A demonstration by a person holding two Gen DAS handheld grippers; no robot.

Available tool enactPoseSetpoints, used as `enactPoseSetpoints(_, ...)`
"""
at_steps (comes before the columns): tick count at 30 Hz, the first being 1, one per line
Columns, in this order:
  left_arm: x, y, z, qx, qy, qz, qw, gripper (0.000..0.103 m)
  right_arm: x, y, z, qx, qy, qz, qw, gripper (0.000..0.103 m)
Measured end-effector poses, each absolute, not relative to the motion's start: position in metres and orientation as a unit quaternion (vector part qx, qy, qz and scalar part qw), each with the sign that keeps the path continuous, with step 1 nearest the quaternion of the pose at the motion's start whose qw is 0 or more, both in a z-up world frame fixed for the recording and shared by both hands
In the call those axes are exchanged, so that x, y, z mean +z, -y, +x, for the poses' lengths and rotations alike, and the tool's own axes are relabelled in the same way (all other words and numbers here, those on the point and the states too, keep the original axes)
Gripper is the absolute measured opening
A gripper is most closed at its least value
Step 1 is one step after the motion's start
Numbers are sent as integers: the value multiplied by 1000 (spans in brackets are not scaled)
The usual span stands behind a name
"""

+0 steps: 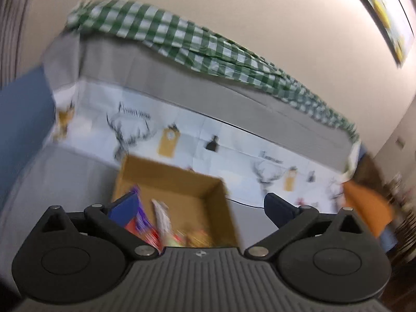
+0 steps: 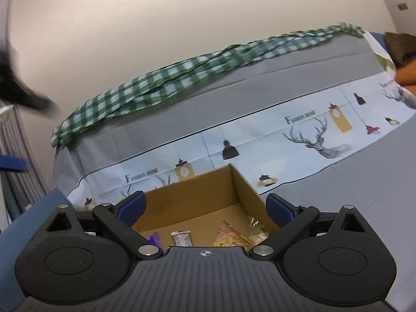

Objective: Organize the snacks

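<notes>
Motion blur is smearing the snack packets [image 1: 153, 223] lying in the open cardboard box [image 1: 208, 195], partly hidden behind the left gripper [image 1: 200, 208] and right gripper [image 2: 205, 205], both hovering wide apart, gripping nothing.

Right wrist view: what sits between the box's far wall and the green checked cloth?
Printed tablecloth strip right behind the box, then plain grey cover up to the checked cloth. Nothing stands on that stretch in the right wrist view.
</notes>
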State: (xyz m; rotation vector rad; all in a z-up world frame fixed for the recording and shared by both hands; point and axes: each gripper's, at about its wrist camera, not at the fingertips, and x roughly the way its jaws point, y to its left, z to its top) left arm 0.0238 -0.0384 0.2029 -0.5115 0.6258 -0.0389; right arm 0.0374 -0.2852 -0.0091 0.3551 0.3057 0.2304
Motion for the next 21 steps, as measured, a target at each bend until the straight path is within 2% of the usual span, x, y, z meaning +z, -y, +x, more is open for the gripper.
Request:
enactPoseSetpoints(4,262,45,-23,-89,-320,-319,888,103,-11,296,38,96,-155,203,962,98)
enactPoseSetpoints(11,355,70,-121,-130,-267,-307,904,103,-12,305,29,68,-154,215,962,98)
enactPoseSetpoints(14,367,64,-141,-126,-246,-322,905,103,-11,307,27,59,-154,213,963,98)
enactPoseSetpoints(21,369,39,-152,-74,-260,-377,886,103,-10,310,21,43,-151,207,966,98)
